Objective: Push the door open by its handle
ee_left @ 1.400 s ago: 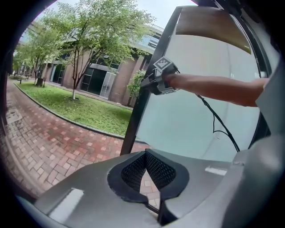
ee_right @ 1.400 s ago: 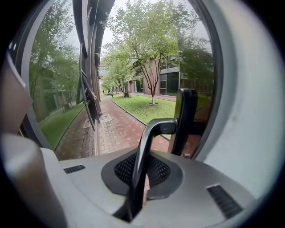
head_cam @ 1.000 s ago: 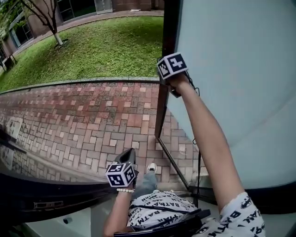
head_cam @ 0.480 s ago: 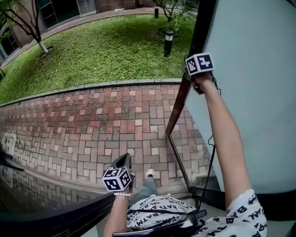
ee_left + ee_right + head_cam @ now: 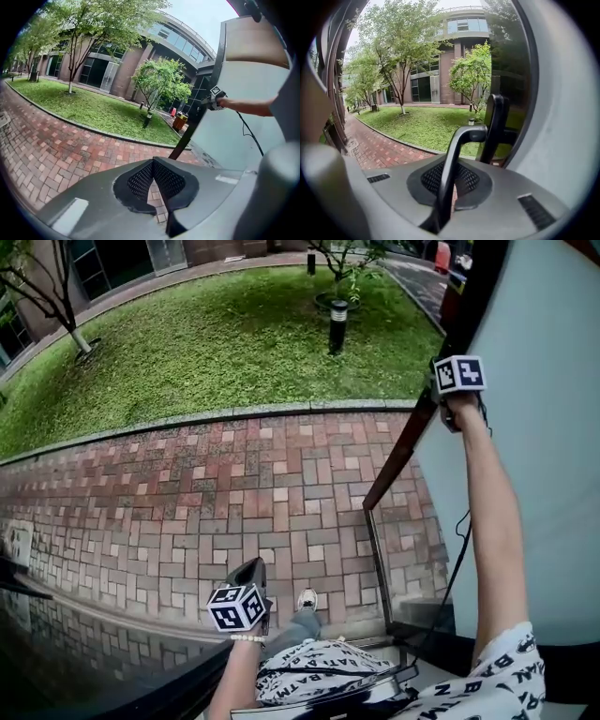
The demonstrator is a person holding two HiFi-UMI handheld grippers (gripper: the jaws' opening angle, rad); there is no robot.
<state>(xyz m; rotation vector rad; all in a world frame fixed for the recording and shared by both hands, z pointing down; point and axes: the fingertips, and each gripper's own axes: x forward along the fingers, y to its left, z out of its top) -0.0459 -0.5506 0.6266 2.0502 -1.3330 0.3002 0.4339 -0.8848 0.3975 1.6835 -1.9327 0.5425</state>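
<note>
Fingers (image 5: 433, 180), right gripper (image 5: 451, 183): clamped on the black door handle (image 5: 457, 154), which rises between the meshed pads and bends over at the top.
Fingers (image 5: 140, 180), left gripper (image 5: 153, 177): pressed together at the tips with nothing between them; bricks show through a small gap lower down.
Door handle: a black bar, with its upright post (image 5: 496, 126) just beyond the bend, close against the door's dark edge.
Door (image 5: 544, 456): a pale frosted panel in a dark frame (image 5: 403, 451), on the right of the head view, standing open at an angle over the paving.
Right arm: stretched up and forward, forearm (image 5: 492, 512) bare, with the marker cube (image 5: 459, 374) right at the frame.
Left gripper, head view (image 5: 249, 576): held low in front of the person's waist, pointing down at the ground, well apart from the door.
Cable (image 5: 450, 568): black, hanging beside the right forearm.
Outside: red-brick paving (image 5: 216, 493), then a lawn (image 5: 234, 343) with a short bollard lamp (image 5: 337, 324) on it; a brick-and-glass building (image 5: 117, 65) stands behind the trees.
</note>
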